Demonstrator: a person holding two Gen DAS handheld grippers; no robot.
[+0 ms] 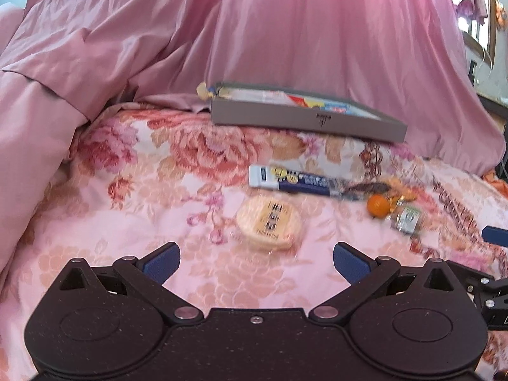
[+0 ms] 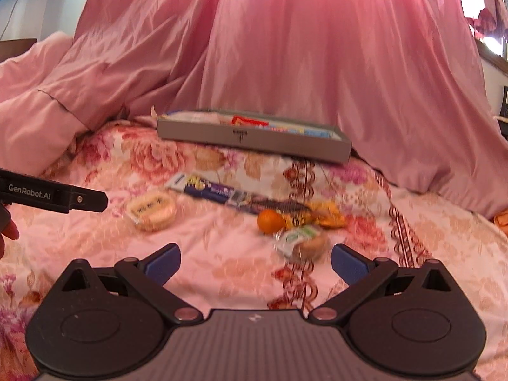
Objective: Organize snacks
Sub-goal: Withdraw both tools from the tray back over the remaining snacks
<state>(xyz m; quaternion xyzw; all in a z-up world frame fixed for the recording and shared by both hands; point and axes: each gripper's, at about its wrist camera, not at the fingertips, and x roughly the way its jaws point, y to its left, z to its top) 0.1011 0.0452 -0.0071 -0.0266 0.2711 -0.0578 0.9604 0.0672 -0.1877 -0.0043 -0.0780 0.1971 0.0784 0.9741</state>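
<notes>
Snacks lie scattered on the pink floral bedspread (image 1: 133,197), waiting to be gathered into the shallow grey cardboard box (image 1: 304,120) that sits farther back, against the draped pink satin quilt (image 1: 317,31). That box already holds several bright wrappers, with a yellow twisted wrapper end (image 1: 206,90) poking over its left rim, so it appears to be the collecting place, and the loose items in front are what remains.

Nearest the left gripper (image 1: 256,262) is the round pale-yellow wrapped cake (image 1: 268,222), lying flat just ahead of its blue-padded fingers. The jaws stand wide apart and hold nothing, a spread that suits closing around the disc from both sides. Beyond the cake lies the long dark-blue and white snack bar packet (image 1: 298,181), lengthwise across the view.

From the right wrist view, the right gripper (image 2: 255,262) is likewise spread wide and empty, and it faces the small green-and-white wrapped biscuit (image 2: 301,241), which rests just ahead of its right finger. Just beyond the biscuit sit the small orange fruit (image 2: 270,220) and a crumpled yellow-orange wrapper (image 2: 327,214), touching or nearly so; blur hides the detail.

Each tool seems lined up on its own nearest item, which would let both hands work without crossing. The clustered pile on the right looks harder: closing on the biscuit could nudge the round fruit and set it rolling on the soft cloth.
</notes>
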